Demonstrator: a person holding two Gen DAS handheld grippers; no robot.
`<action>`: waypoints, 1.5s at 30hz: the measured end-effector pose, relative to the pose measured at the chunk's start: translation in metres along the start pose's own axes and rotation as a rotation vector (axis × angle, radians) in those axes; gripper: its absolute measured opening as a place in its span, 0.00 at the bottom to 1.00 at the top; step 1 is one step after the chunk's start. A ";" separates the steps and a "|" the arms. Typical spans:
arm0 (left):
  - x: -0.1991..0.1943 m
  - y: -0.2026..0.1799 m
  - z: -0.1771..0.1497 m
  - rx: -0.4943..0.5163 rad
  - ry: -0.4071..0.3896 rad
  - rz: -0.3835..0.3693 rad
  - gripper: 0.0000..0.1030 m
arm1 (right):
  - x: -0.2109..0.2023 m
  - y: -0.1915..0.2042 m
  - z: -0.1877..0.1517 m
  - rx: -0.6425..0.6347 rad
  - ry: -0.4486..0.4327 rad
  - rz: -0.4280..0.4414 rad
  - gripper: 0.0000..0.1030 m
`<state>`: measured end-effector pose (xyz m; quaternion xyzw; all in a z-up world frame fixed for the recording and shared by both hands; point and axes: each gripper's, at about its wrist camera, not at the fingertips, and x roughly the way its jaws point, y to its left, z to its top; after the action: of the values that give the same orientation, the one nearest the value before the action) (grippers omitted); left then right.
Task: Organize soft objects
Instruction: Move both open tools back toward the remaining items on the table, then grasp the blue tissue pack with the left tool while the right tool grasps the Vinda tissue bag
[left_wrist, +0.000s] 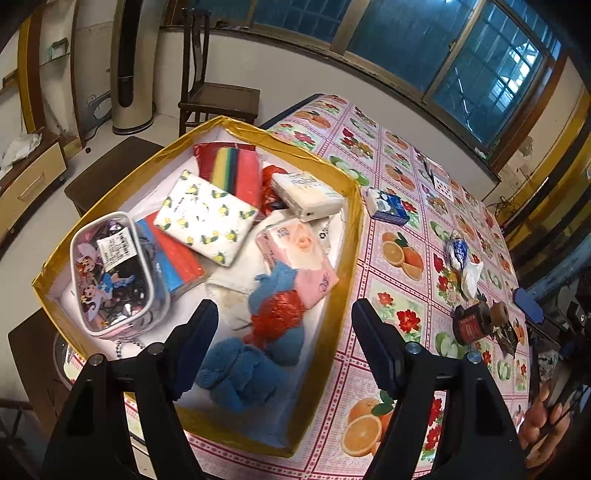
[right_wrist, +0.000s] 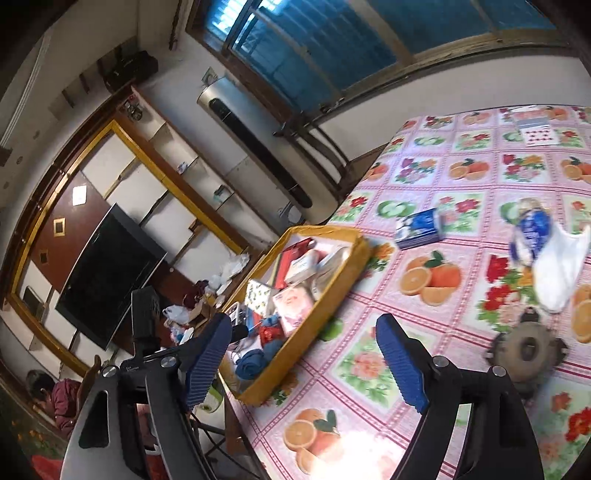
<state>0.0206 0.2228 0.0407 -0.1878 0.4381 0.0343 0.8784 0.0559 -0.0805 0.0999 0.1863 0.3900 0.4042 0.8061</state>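
- We are holding our left gripper (left_wrist: 284, 343) spread wide and empty over the near corner of the yellow-rimmed box (left_wrist: 347, 236), its fingers hanging above the blue and red knitted piece (left_wrist: 266, 332) already lying inside.
- We are keeping our right gripper (right_wrist: 306, 354) equally spread and gripping nothing, hovering above the fruit-patterned tablecloth (right_wrist: 461, 173) just beside the box's right wall.
- We are judging the blue tissue pack (right_wrist: 419, 227) to be the next soft thing to gather: it is resting on the cloth just outside the box's far right corner, ahead of the right gripper and slightly to its right.
- Its long axis is running roughly across the right gripper's line of sight, so we are expecting a small wrist turn before closing across its short side.
- We are reckoning the right hand is the nearer one, since the left is busy over the box.
- The pack is looking small, rectangular and glossy, blue with white print, a little squashed.
- Farther right, a blue-and-white wrapper with a white bag (right_wrist: 554, 266) is lying loose, well apart from the box.
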 end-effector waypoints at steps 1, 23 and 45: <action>0.002 -0.008 0.001 0.017 0.000 0.006 0.72 | -0.013 -0.007 0.000 0.016 -0.015 -0.008 0.81; 0.161 -0.163 0.105 0.126 0.183 0.004 0.76 | -0.108 -0.099 -0.011 0.125 -0.103 -0.050 0.86; 0.213 -0.171 0.136 0.050 0.115 0.119 0.79 | -0.041 -0.153 0.071 0.111 0.022 -0.262 0.92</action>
<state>0.2921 0.0912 -0.0007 -0.1410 0.4990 0.0648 0.8526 0.1737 -0.2045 0.0695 0.1735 0.4414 0.2755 0.8362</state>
